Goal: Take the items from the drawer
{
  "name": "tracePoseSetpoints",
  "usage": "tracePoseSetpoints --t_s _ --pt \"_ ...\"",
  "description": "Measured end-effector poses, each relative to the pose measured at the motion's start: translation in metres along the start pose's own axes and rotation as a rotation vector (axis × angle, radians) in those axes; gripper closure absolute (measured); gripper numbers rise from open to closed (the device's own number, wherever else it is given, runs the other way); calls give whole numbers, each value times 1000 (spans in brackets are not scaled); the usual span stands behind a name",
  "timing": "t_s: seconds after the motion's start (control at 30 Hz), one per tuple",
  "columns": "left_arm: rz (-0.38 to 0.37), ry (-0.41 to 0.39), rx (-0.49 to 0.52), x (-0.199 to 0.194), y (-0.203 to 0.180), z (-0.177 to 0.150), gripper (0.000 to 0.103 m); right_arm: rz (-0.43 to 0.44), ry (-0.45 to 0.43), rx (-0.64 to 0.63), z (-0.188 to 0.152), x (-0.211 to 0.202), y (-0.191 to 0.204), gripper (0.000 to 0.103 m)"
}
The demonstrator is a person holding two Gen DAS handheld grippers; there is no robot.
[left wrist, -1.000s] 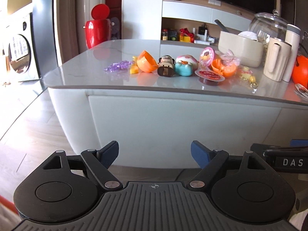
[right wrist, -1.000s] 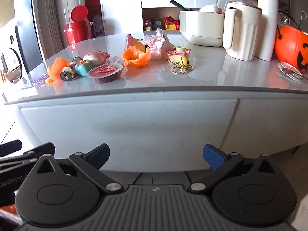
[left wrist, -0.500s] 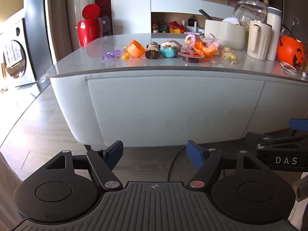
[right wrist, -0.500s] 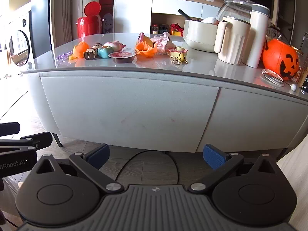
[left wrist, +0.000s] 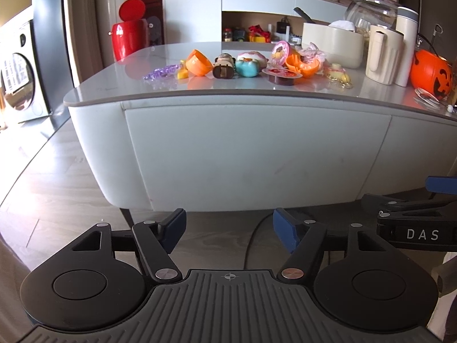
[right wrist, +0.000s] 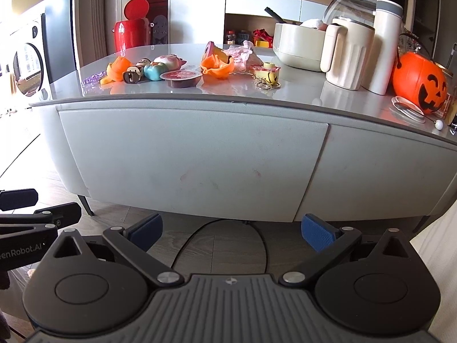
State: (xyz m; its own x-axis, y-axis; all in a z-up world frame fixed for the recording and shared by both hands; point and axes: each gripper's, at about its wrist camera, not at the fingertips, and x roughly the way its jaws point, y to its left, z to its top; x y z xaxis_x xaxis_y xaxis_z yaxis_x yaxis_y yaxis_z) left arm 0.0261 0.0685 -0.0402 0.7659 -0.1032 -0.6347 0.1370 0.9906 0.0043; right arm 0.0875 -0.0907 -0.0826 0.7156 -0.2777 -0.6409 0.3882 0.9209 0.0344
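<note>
The pale grey table has a drawer front (left wrist: 257, 157) (right wrist: 194, 160) that stands closed, flush with the panel beside it. On the tabletop (left wrist: 114, 91) lie several small items: an orange capsule half (left wrist: 198, 63), a brown figurine (left wrist: 224, 67), a teal and pink toy (left wrist: 250, 64), a red-lidded jelly cup (left wrist: 281, 75) (right wrist: 181, 77) and a yellow keychain (right wrist: 267, 73). My left gripper (left wrist: 228, 225) hangs low in front of the drawer, its jaws closing with nothing between them. My right gripper (right wrist: 232, 230) is open and empty, level beside it.
At the right of the tabletop stand a cream jug (right wrist: 347, 57), a white bottle (right wrist: 384, 45), a cream pot (right wrist: 298, 47) and an orange pumpkin bucket (right wrist: 420, 83). A black cable (right wrist: 217, 240) lies on the wooden floor. A red bin (left wrist: 128, 38) and a washing machine (left wrist: 17, 80) are at the left.
Both grippers have drawn back from the table, so the whole drawer front and the floor beneath it now show. The left jaws have narrowed a little.
</note>
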Motion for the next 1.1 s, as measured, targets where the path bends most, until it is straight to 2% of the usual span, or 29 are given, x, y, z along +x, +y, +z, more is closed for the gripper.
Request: tracePoseSetpoints --t_s 0.53,1.1 --pt "-11 5 3 0 -2 -1 35 20 3 32 0 1 -2 0" --pt "-13 7 2 1 -3 -1 36 40 13 24 -1 2 4 0"
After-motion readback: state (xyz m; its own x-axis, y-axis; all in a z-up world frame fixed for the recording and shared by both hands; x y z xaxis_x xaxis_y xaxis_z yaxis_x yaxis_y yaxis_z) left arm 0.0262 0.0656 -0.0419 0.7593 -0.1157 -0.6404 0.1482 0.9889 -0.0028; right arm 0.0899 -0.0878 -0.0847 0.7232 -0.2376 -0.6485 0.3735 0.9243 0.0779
